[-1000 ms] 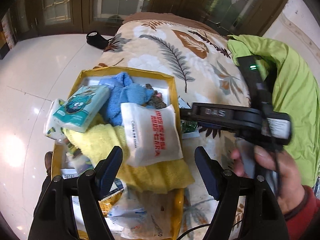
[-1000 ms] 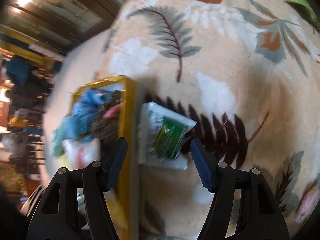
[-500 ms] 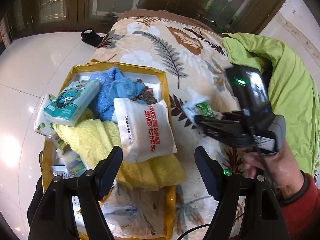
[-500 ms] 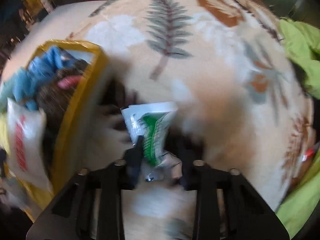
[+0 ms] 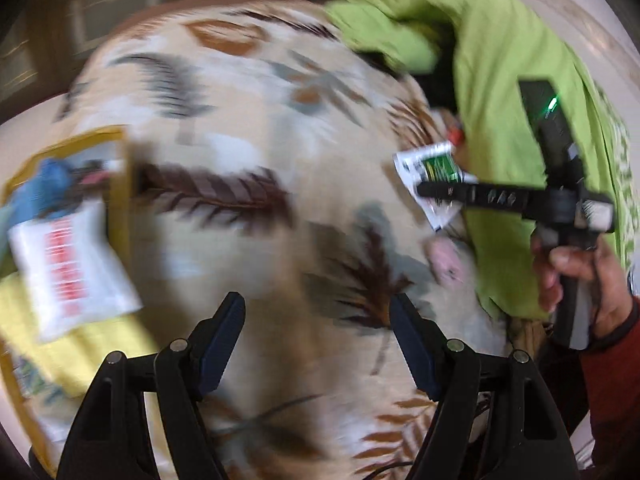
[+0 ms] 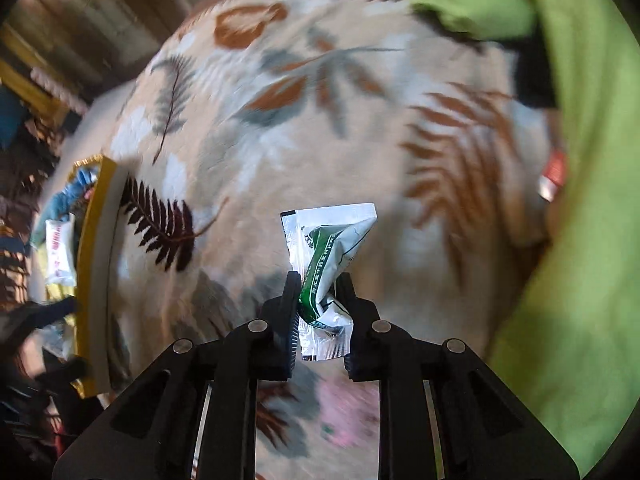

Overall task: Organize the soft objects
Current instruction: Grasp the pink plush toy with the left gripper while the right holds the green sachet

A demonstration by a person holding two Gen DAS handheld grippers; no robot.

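Our right gripper (image 6: 320,300) now pinches the green sachet (image 6: 332,248), lifted off the blanket (image 6: 240,120) & away from the box (image 6: 94,240); left gripper (image 5: 316,336) spread, empty. Placement next.

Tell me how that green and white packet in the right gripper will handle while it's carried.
The green and white packet is probably floppy: it crumples where the right gripper has its jaws shut on it. It looks light, since its free end stands up unsupported. Its glossy film may be slippery, so it could slide out.
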